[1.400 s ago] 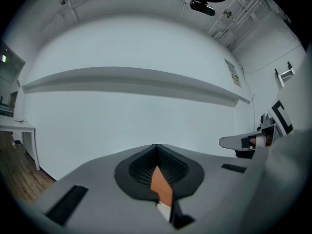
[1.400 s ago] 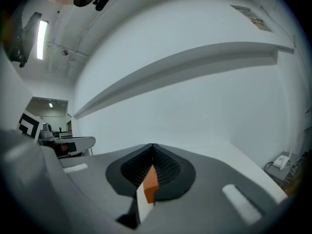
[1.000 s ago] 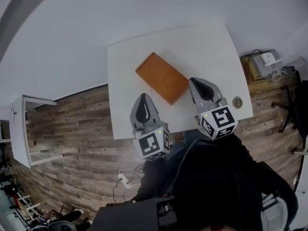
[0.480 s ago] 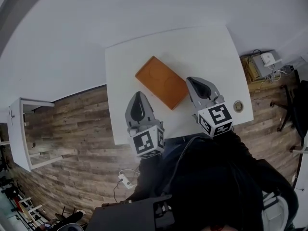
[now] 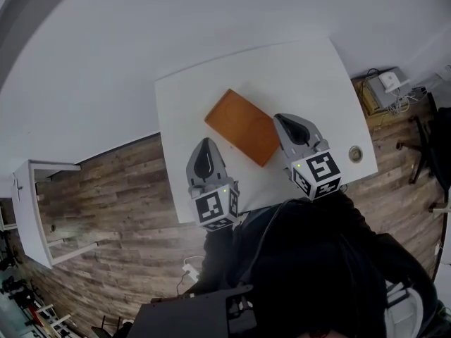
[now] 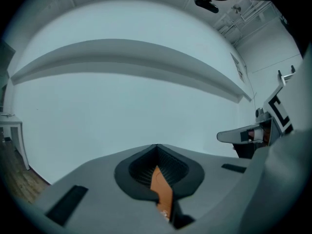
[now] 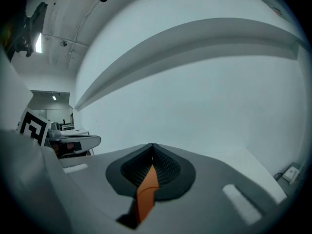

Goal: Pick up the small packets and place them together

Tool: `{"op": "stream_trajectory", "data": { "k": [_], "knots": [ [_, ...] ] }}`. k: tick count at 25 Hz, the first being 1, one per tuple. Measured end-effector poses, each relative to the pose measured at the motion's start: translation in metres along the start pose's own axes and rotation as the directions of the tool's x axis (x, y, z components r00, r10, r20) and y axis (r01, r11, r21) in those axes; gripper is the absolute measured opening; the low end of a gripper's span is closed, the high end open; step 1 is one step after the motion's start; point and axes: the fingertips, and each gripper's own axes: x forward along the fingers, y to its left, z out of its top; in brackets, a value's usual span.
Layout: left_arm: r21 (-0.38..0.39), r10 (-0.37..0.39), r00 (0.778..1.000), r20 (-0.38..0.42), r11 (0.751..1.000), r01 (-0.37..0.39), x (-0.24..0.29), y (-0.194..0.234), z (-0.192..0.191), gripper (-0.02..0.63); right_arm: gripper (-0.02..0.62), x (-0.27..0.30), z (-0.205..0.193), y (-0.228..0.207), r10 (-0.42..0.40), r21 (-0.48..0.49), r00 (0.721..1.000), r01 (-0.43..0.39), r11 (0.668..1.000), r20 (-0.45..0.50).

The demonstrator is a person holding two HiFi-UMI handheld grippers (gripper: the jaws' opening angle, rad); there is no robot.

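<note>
No small packets show in any view. A flat orange box [image 5: 243, 126] lies at an angle in the middle of the white table [image 5: 211, 90]. My left gripper [image 5: 206, 143] hovers over the table's near edge, just left of the box, with its jaws shut and nothing between them. My right gripper [image 5: 282, 118] is at the box's right end, also shut and empty. In the left gripper view the jaws [image 6: 157, 145] meet at the tip, and the orange box [image 6: 161, 189] shows through the slit below. The right gripper view has the same shut tip [image 7: 152, 145] and orange sliver [image 7: 146, 191].
A small round fitting [image 5: 355, 152] sits near the table's right front corner. A white side table [image 5: 35, 210] stands on the wood floor at the left. A box with cables [image 5: 387, 86] is on the floor at the right, and a power strip [image 5: 190, 268] lies near the person's body.
Both grippers have shifted a little farther over the table beside the orange box, the right one closer to it. Both stayed shut. The head view has drifted slightly.
</note>
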Motion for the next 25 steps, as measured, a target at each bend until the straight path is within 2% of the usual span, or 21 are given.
{"op": "stream_trajectory", "data": {
  "k": [3, 6, 8, 9, 10, 12, 15, 21, 23, 25],
  "knots": [
    [-0.025, -0.030, 0.999, -0.020, 0.999, 0.029, 0.005, 0.002, -0.014, -0.003, -0.005, 0.003, -0.005, -0.003, -0.013, -0.005, 1.000, 0.013, 1.000, -0.015],
    [-0.030, -0.060, 0.993, -0.100, 0.998, 0.057, 0.010, 0.003, -0.042, -0.003, -0.005, 0.003, -0.013, -0.006, -0.029, -0.001, 0.999, 0.029, 1.000, -0.032],
    [-0.011, -0.077, 0.980, -0.183, 0.997, 0.076, 0.013, 0.002, -0.065, -0.003, -0.005, 0.004, -0.017, -0.008, -0.037, 0.003, 0.998, 0.038, 0.999, -0.041],
    [-0.004, -0.088, 0.971, -0.221, 0.996, 0.089, 0.015, 0.001, -0.076, 0.021, -0.005, 0.005, -0.020, -0.009, -0.042, 0.002, 0.998, 0.042, 0.999, -0.048],
    [-0.004, -0.103, 0.962, -0.254, 0.994, 0.105, 0.017, -0.001, -0.086, 0.073, -0.005, 0.007, -0.024, -0.011, -0.046, 0.001, 0.997, 0.046, 0.999, -0.058],
    [-0.016, -0.138, 0.941, -0.310, 0.990, 0.140, 0.019, -0.004, -0.105, 0.078, -0.005, 0.011, -0.034, -0.013, -0.048, 0.001, 0.995, 0.049, 0.999, -0.084],
    [-0.031, -0.191, 0.899, -0.394, 0.980, 0.195, 0.022, -0.007, -0.133, 0.109, -0.005, 0.015, -0.042, -0.013, -0.048, 0.004, 0.993, 0.048, 0.999, -0.109],
    [-0.073, -0.310, 0.768, -0.561, 0.942, 0.327, 0.023, -0.015, -0.182, 0.153, -0.005, 0.023, -0.057, -0.018, -0.055, 0.018, 0.987, 0.058, 0.998, -0.150],
    [-0.071, -0.327, 0.737, -0.591, 0.932, 0.357, 0.026, -0.016, -0.193, 0.153, -0.005, 0.024, -0.062, -0.020, -0.060, 0.020, 0.985, 0.064, 0.998, -0.162],
    [-0.053, -0.336, 0.720, -0.608, 0.921, 0.385, 0.029, -0.019, -0.200, 0.153, -0.005, 0.024, -0.066, -0.022, -0.063, 0.021, 0.983, 0.068, 0.997, -0.174]
  ]
}}
